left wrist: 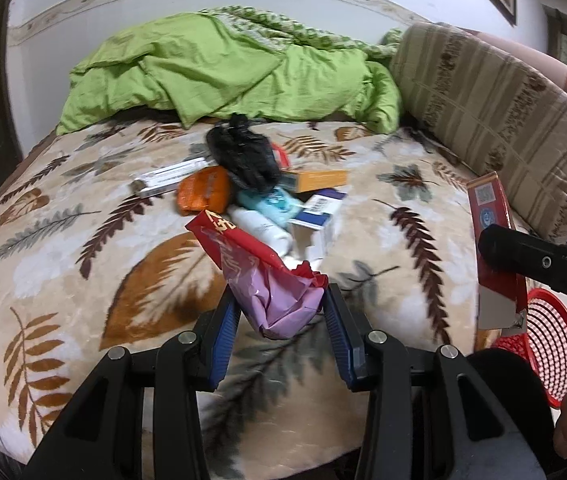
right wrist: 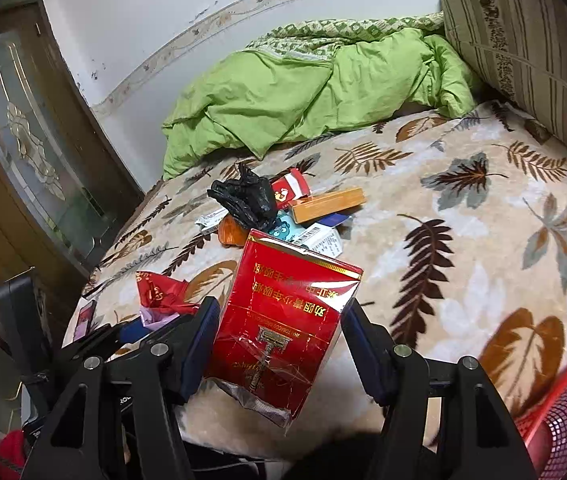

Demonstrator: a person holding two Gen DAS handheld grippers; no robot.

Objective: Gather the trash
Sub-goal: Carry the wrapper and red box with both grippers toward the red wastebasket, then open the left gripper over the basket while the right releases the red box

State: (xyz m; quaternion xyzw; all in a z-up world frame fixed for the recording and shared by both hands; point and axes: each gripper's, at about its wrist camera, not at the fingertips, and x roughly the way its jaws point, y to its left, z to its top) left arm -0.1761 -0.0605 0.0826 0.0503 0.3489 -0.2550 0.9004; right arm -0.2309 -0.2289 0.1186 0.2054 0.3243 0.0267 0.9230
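Our left tool point(left wrist: 281, 312) is closed on a crumpled red and purple wrapper point(left wrist: 267, 280), its blue pads pressed against both sides, lifted above the leaf-patterned bed point(left wrist: 123, 280). Our right tool point(right wrist: 279, 332) clamps a red carton point(right wrist: 283, 312) at a wider spread, its torn end hanging toward us. Ahead of both tools, the remaining trash pile point(left wrist: 267, 188) lies on the bed, topped by a black bag point(right wrist: 249, 198). A red mesh basket point(right wrist: 563, 412) sits just right of the right tool.
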